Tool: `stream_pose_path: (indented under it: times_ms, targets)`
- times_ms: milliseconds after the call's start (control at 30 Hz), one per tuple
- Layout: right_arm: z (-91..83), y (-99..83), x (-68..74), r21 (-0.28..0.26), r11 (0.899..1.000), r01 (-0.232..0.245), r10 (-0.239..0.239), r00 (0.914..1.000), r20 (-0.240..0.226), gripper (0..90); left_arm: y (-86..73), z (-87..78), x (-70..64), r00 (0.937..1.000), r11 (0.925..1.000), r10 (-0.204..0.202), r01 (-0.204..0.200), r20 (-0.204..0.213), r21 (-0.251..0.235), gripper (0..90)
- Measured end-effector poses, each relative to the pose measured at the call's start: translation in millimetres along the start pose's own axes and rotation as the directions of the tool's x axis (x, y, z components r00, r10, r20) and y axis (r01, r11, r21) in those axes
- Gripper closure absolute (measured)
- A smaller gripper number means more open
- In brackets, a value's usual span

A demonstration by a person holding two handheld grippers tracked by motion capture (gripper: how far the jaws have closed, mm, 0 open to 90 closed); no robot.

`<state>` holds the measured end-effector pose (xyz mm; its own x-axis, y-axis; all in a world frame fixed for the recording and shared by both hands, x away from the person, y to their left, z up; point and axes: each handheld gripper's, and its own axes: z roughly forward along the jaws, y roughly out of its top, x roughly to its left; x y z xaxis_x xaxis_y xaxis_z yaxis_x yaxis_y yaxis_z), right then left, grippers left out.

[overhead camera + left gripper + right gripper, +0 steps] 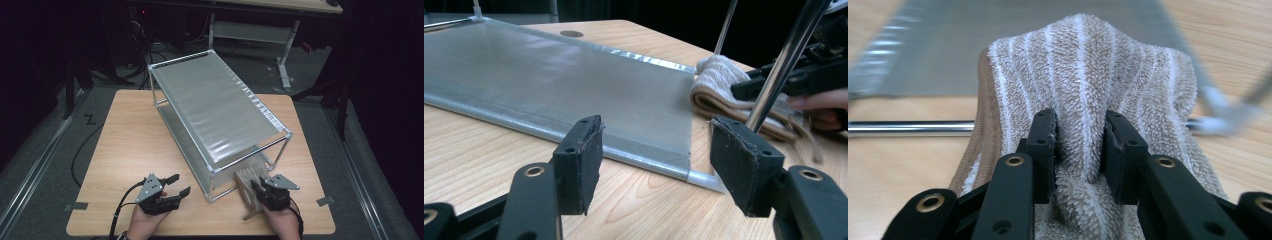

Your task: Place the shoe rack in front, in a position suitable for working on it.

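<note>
A folded beige towel with white stripes (246, 186) lies on the wooden table (130, 145) at the near right corner of a two-shelf metal rack (215, 105). My right gripper (258, 189) is shut on a raised fold of the towel (1088, 75); its jaws pinch the pile at the right gripper (1080, 145). Left of the rack's near corner, my left gripper (176, 185) is open just above the table and holds nothing. In the left gripper view, the left gripper (656, 160) faces the lower shelf (549, 85), with the towel (724, 80) beyond the corner post (781, 70).
The rack runs diagonally from the table's far left to its near right, and its lower shelf (998, 45) sits just above the tabletop. Bare wood lies left of the rack. Tape marks (76, 206) sit at the near corners. Dark floor and a desk frame (285, 55) lie beyond.
</note>
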<state>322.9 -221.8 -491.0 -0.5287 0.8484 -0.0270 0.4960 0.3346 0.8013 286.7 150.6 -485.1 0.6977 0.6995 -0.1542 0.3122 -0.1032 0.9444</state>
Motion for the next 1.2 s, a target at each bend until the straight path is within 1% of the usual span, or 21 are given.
stream_pose_path:
  times_ms: [67,133,233,267,333,400,433,533,567,667,767,833,867,900,967,1000,1067,1100,1200]
  targets:
    - [1.4,1.8,13.4,0.0,1.0,0.025,-0.025,0.9989,-0.04,68.3,-0.1,0.1,-0.3,1.0,1.0,0.003,-0.003,0.001,0.001,38.3]
    - [2.9,3.7,28.4,0.002,0.999,0.049,-0.049,0.995,-0.087,68.3,-0.2,0.2,-0.4,1.0,1.0,0.003,-0.003,0.0,0.001,38.3]
    - [5.1,6.2,49.9,-0.001,0.994,0.111,-0.11,0.984,-0.14,68.3,-0.3,0.2,-0.6,1.0,1.0,0.006,-0.006,0.0,0.002,38.2]
    - [5.5,6.9,55.7,-0.002,0.992,0.123,-0.122,0.9807,-0.153,68.3,-0.4,0.1,-0.6,1.0,1.0,0.007,-0.007,0.001,0.002,38.2]
    - [5.8,7.7,64.0,-0.005,0.99,0.144,-0.143,0.9746,-0.173,68.6,-0.4,0.1,-0.5,1.0,1.0,0.007,-0.007,0.001,0.002,38.2]
    - [5.2,8.5,67.2,-0.008,0.988,0.152,-0.151,0.9726,-0.177,68.9,-0.5,0.1,-0.6,1.0,1.0,0.008,-0.008,0.001,0.003,38.2]
    - [4.7,8.6,66.8,-0.004,0.989,0.147,-0.145,0.9728,-0.18,68.9,-0.5,0.1,-0.7,1.0,1.0,0.008,-0.008,0.002,0.002,38.2]
    - [4.9,8.0,61.7,-0.001,0.989,0.15,-0.148,0.9759,-0.16,69.0,-0.5,0.3,-0.7,1.0,1.0,0.009,-0.009,0.002,0.003,38.2]
    - [4.9,7.8,58.9,-0.001,0.991,0.137,-0.136,0.9787,-0.154,69.1,-0.5,0.3,-0.7,1.0,1.0,0.009,-0.009,0.002,0.003,38.2]
    - [4.7,6.8,46.7,0.005,0.993,0.122,-0.12,0.9864,-0.112,69.1,-0.5,0.5,-1.0,1.0,0.9999,0.009,-0.009,0.003,0.004,38.2]
    - [4.6,4.8,27.1,0.007,0.998,0.069,-0.069,0.9957,-0.062,69.7,-0.5,0.7,-1.2,0.9999,0.9999,0.012,-0.012,0.003,0.006,38.2]
    - [2.5,3.5,11.8,0.003,1.0,0.021,-0.021,0.9995,-0.025,70.2,-0.9,1.3,-0.9,0.9998,0.9996,0.017,-0.016,-0.011,0.023,39.6]
    - [2.5,3.5,11.8,0.003,1.0,0.021,-0.021,0.9995,-0.025,70.2,-0.9,1.3,-0.9,0.9998,0.9996,0.017,-0.016,-0.011,0.023,39.8]
    - [-0.4,0.9,-4.9,0.002,1.0,0.0,0.0,0.9995,0.033,70.2,-1.4,2.3,0.0,0.9997,0.9992,0.016,-0.015,-0.019,0.037,39.9]
    - [-2.0,-1.9,-16.0,0.0,1.0,-0.014,0.014,0.9977,0.066,70.1,-1.6,3.1,0.3,0.9997,0.9991,0.012,-0.012,-0.02,0.041,39.8]
    - [-3.2,-3.2,-20.7,0.002,1.0,-0.029,0.029,0.9961,0.083,70.0,-1.6,3.2,0.3,0.9998,0.9991,0.012,-0.011,-0.019,0.041,39.8]
    - [-4.7,-5.1,-28.5,0.001,0.999,-0.039,0.039,0.9944,0.098,69.8,-1.5,3.4,0.2,0.9998,0.9991,0.011,-0.01,-0.017,0.041,39.8]
    - [-5.1,-5.5,-30.1,-0.001,0.999,-0.048,0.048,0.9939,0.099,69.8,-1.5,3.4,0.3,0.9998,0.9989,0.014,-0.013,-0.017,0.044,39.7]
    - [-6.1,-5.1,-30.6,0.0,0.999,-0.053,0.053,0.994,0.096,68.8,-1.5,3.8,0.2,0.9999,0.9989,0.011,-0.01,-0.013,0.045,39.7]
